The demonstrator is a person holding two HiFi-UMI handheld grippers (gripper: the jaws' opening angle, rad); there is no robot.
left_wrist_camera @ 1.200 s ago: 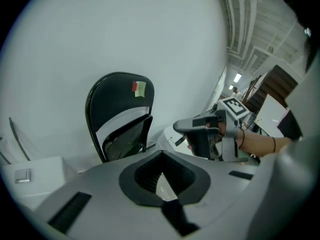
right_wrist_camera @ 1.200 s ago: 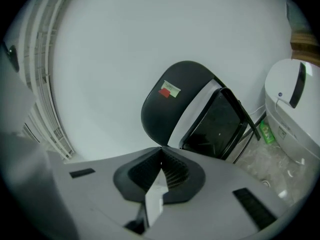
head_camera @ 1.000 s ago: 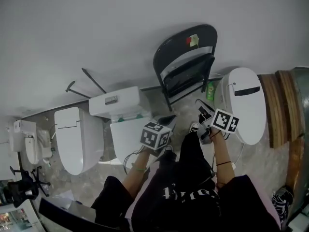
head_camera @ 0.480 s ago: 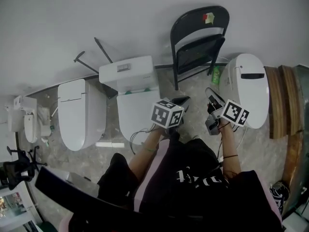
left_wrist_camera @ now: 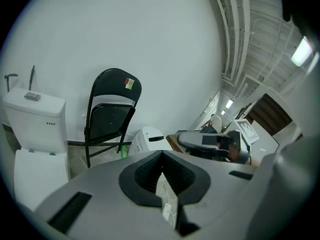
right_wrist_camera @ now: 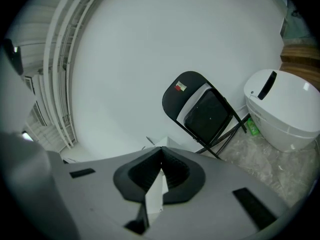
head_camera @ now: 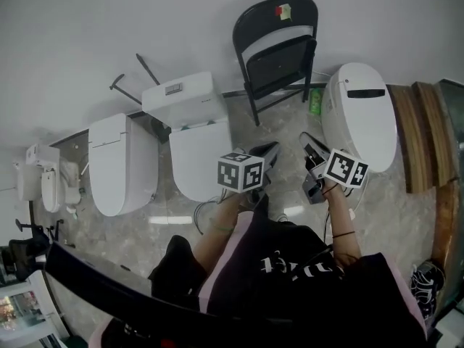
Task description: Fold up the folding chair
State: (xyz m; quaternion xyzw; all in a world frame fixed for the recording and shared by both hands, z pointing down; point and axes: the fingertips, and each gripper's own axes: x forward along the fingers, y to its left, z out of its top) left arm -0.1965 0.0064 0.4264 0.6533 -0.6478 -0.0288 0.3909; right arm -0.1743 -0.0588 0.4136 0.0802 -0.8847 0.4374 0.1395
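Both claws closed and empty. Left claw [head_camera: 269, 151] and right claw [head_camera: 310, 146] are held side by side above the marbled floor [head_camera: 288, 124]. Further out, a tank toilet [head_camera: 190, 133] is on my left and a white toilet [head_camera: 360, 114] on my right. The black folding chair [head_camera: 279, 53] stands between them against the wall, well apart from both claws, not yet touched.

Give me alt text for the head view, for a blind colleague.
A black folding chair stands against the white wall, seat tipped up, between two toilets. The left gripper and right gripper, both shut and empty, are held short of it.
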